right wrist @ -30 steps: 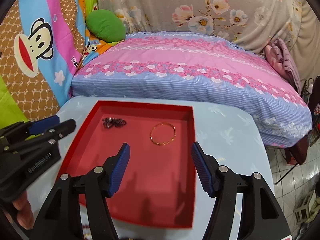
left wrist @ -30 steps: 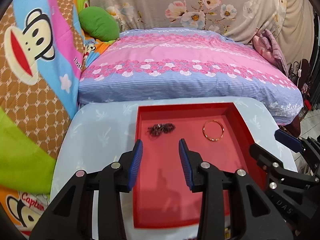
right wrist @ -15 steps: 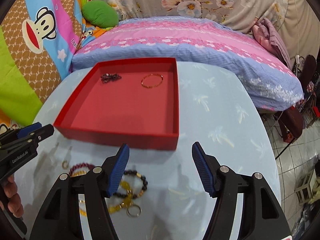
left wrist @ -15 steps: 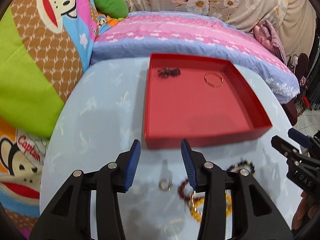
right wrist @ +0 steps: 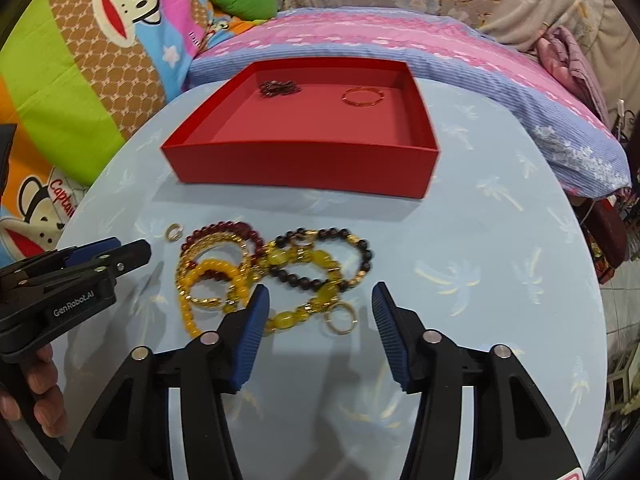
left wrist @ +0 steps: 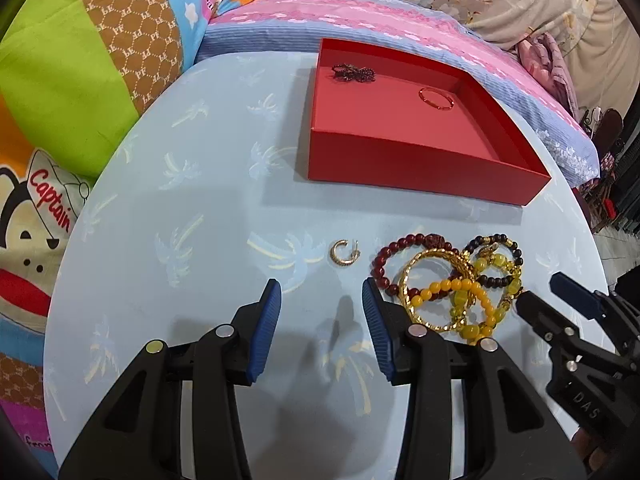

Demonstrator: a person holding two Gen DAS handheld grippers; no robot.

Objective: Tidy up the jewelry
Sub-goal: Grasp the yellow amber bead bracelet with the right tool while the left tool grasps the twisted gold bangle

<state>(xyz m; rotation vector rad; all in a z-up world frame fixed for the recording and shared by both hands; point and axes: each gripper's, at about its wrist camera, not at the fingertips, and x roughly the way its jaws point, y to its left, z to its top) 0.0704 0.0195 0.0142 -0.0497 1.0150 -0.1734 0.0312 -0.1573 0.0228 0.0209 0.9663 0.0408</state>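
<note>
A red tray (left wrist: 420, 162) (right wrist: 304, 164) sits at the far side of the round table, holding a dark bead bracelet (left wrist: 354, 73) (right wrist: 280, 88) and a thin gold bangle (left wrist: 436, 99) (right wrist: 363, 96). In front of it lies a tangled pile of bracelets (left wrist: 452, 276) (right wrist: 272, 268): dark red beads, yellow beads, a gold bangle, black beads. A small gold hoop earring (left wrist: 344, 253) (right wrist: 174, 232) lies left of the pile, a gold ring (right wrist: 340, 318) at its near side. My left gripper (left wrist: 321, 312) is open and empty, just short of the earring. My right gripper (right wrist: 320, 320) is open and empty above the pile's near edge.
The table (left wrist: 192, 216) has a light blue palm-print cover. A pink and blue mattress (right wrist: 440, 52) lies behind it, bright cartoon pillows (left wrist: 80, 80) on the left, a tiled floor (right wrist: 624, 300) beyond the right edge.
Both grippers have pulled back from above the tray toward the near side of the table and tilted down. The loose pile and the earring have come into view. Both stay open.
</note>
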